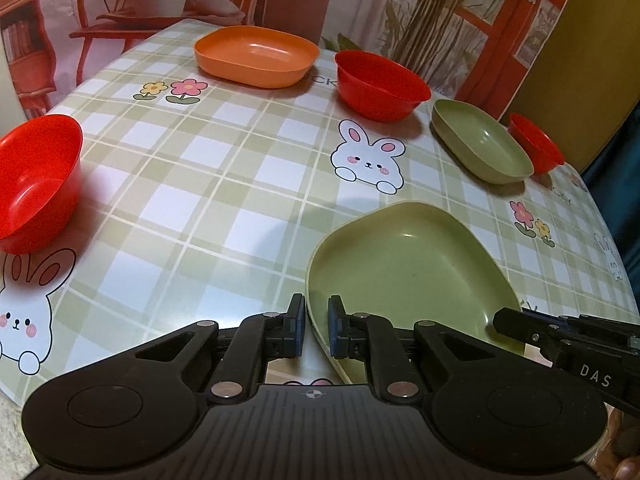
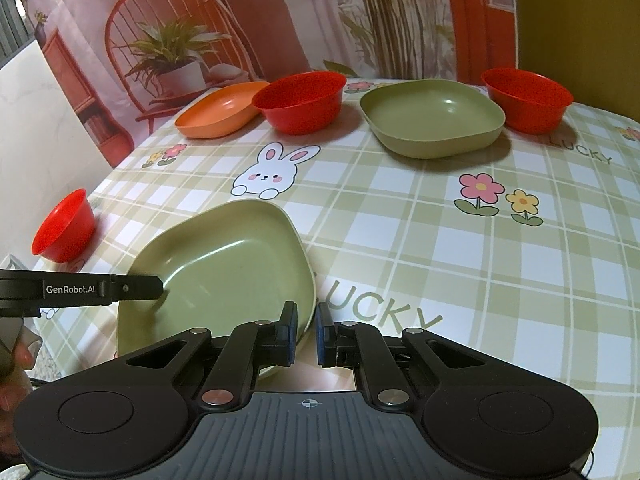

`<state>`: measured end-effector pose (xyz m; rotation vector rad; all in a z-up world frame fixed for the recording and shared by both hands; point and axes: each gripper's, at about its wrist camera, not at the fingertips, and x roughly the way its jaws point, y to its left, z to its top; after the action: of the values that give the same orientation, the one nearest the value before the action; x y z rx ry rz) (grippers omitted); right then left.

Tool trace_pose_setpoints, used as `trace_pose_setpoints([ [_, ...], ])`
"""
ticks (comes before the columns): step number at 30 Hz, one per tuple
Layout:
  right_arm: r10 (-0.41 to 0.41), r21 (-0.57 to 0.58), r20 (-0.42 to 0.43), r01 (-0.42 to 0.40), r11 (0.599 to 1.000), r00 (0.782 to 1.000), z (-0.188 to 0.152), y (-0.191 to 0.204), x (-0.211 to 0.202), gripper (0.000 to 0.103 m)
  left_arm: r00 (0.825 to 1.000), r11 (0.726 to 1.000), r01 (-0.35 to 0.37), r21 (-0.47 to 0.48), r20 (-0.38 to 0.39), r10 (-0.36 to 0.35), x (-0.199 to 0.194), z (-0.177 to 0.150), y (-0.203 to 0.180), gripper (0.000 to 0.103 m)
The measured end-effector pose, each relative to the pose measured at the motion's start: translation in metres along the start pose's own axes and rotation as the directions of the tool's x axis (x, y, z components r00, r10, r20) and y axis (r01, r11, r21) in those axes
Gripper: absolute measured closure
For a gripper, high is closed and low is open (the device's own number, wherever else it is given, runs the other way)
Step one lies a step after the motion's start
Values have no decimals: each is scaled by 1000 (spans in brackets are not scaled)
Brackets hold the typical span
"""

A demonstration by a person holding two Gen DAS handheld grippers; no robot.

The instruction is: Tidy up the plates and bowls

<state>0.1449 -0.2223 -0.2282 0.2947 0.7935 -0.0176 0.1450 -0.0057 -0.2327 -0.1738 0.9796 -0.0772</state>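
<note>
A green plate (image 1: pixel 408 272) lies near the table's front edge; it also shows in the right wrist view (image 2: pixel 224 276). My left gripper (image 1: pixel 317 332) straddles its left rim, fingers narrowly apart on either side. My right gripper (image 2: pixel 307 334) straddles its right rim the same way. A second green plate (image 2: pixel 432 118), an orange plate (image 1: pixel 256 54) and three red bowls (image 1: pixel 380 84) (image 1: pixel 34 180) (image 2: pixel 528 98) stand around the table.
The checked tablecloth (image 1: pixel 224 184) with bunny and flower prints covers the table. A printed backdrop (image 2: pixel 168 40) hangs behind the far edge. The table's left edge runs by the near red bowl.
</note>
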Motion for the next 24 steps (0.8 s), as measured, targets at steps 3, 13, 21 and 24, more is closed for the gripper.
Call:
trace_pose_setpoints([
  [3,1,0,0,-1,1000,1000,0,0,0,94,1000,1000,-9,-3,20,9,-3,0,1,95],
  [13,5,10,12,-5,1000,1000,-1,0,-1,94,998,1000,-26,2,57,26,-7,0,0,98],
  [21,1,21,7,-1,1000,1000,-2,-2,0,94,998,1000,-29,11,57,28,-7,0,0,98],
  [24,2,24,8,-2,1000,1000,-2,-1,0,94,998,1000,-29,10,56,28,-7,0,0,98],
])
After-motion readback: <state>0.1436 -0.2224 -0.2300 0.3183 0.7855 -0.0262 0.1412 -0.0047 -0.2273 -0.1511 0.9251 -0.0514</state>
